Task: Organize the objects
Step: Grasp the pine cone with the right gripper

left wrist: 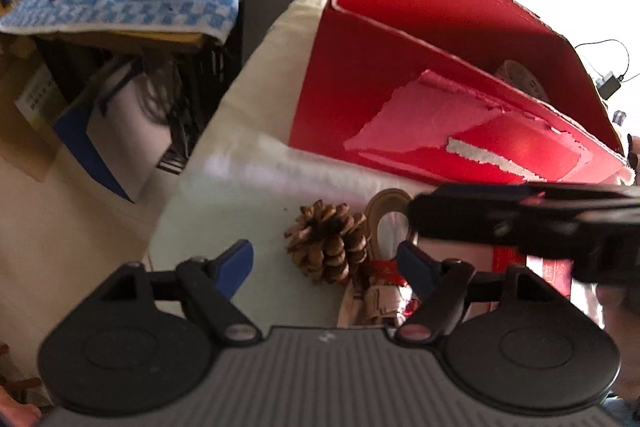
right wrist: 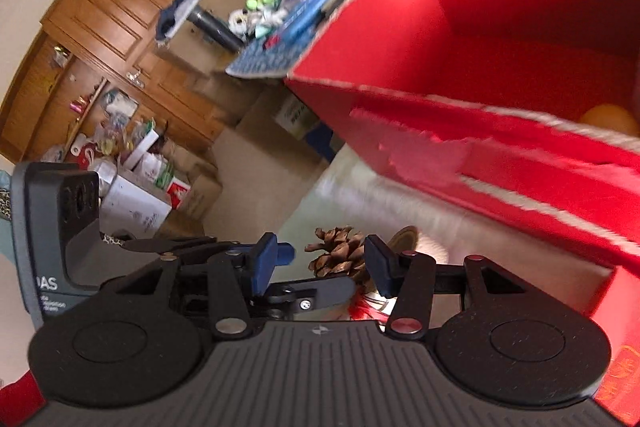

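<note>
A brown pine cone (left wrist: 326,243) lies on the pale tabletop in front of a big red cardboard box (left wrist: 440,67). My left gripper (left wrist: 326,265) hangs over it, open; its blue pads (left wrist: 236,263) stand either side of the cone without touching it. In the right wrist view the pine cone (right wrist: 340,253) shows between the tips of my right gripper (right wrist: 322,263), which is open too. The left gripper's grey body (right wrist: 60,227) crosses that view at lower left, below the right one. The red box (right wrist: 480,67) is open at the top, with an orange ball (right wrist: 612,119) inside.
A tan tape roll (left wrist: 386,219) and a red-and-white packet (left wrist: 384,287) lie just right of the cone. The right gripper's black body (left wrist: 520,223) reaches in from the right. Left of the table edge stand a cluttered side table (left wrist: 120,11) and boxes on the floor (left wrist: 100,131).
</note>
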The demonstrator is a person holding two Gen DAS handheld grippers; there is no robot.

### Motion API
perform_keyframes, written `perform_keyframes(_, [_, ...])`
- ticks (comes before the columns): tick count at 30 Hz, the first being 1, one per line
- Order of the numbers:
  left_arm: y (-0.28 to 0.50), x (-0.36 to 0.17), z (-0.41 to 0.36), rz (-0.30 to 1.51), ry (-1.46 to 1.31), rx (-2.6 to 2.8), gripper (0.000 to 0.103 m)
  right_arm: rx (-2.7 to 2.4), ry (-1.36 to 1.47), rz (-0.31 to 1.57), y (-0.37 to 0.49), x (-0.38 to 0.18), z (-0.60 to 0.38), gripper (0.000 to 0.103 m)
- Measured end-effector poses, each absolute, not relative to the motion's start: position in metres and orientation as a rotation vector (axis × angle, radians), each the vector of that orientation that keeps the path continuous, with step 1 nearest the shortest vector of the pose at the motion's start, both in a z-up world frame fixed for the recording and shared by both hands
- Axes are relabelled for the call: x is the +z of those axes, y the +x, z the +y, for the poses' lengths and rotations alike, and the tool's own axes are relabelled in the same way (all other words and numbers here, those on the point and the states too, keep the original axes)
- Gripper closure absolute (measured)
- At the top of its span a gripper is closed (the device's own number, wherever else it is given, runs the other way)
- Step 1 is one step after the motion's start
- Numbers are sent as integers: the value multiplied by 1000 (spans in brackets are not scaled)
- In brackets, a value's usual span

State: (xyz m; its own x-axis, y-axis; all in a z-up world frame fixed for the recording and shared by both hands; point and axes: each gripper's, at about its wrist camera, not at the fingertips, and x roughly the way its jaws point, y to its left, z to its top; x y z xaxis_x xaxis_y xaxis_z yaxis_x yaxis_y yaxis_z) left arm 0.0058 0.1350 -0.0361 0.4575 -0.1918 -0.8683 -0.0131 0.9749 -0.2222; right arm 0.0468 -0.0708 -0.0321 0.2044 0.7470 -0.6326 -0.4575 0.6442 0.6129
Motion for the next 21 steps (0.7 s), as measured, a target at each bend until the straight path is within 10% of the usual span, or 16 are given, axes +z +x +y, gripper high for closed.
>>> perform_keyframes(21, [18, -58, 144, 1095, -263, -203, 56, 748, 238, 1131, 54, -46, -54, 63])
